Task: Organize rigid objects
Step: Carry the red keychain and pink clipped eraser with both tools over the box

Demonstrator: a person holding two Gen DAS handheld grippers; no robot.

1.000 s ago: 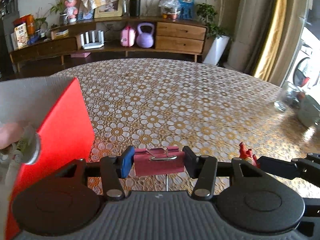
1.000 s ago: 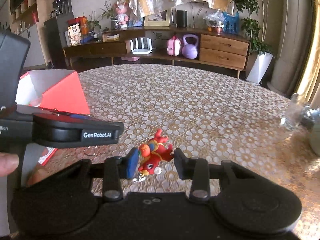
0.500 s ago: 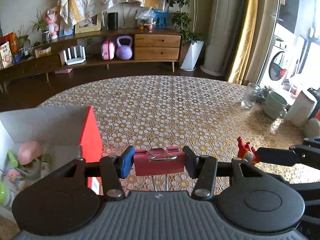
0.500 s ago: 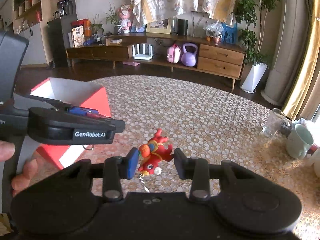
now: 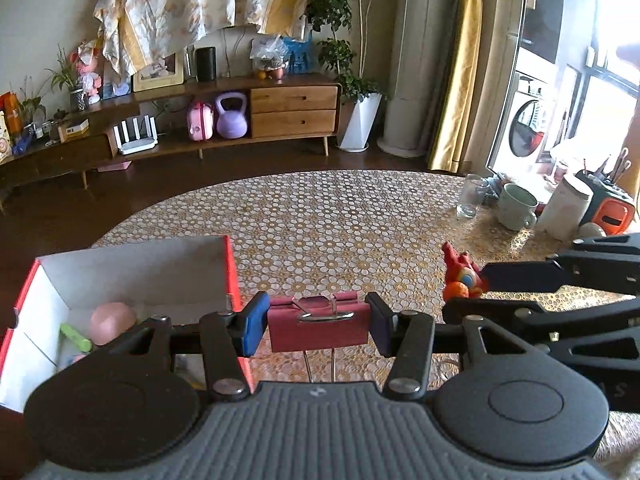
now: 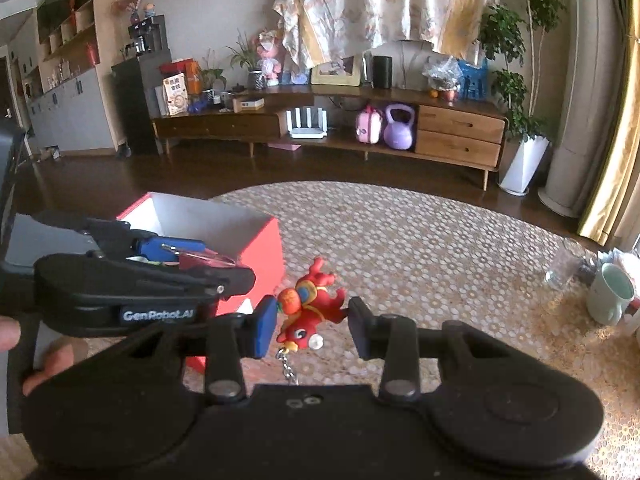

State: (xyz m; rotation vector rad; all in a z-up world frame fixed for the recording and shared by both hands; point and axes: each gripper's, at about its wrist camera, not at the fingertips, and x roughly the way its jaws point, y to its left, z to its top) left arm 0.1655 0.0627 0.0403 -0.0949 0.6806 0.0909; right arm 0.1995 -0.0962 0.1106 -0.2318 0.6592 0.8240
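My left gripper (image 5: 318, 326) is shut on a dark red binder clip (image 5: 320, 332) and holds it in the air beside the right wall of an open red box (image 5: 234, 272). The box has a white inside with a pink ball (image 5: 112, 320) and a green piece (image 5: 76, 338). My right gripper (image 6: 312, 330) is shut on a red dragon keychain toy (image 6: 310, 312), whose chain hangs down. The toy (image 5: 460, 272) also shows at the right in the left wrist view. The left gripper (image 6: 192, 258) and the box (image 6: 260, 248) show at the left in the right wrist view.
The round table (image 5: 340, 220) has a gold and white flower-pattern cloth. At its far right stand a glass (image 5: 472, 196), a pale green mug (image 5: 516, 206), a white container (image 5: 566, 208) and an orange and black item (image 5: 612, 210). A wooden sideboard (image 5: 248, 112) stands behind.
Both grippers have risen well above the table, each keeping its object. The box, first seen from the side, is now seen from above with its inside showing.
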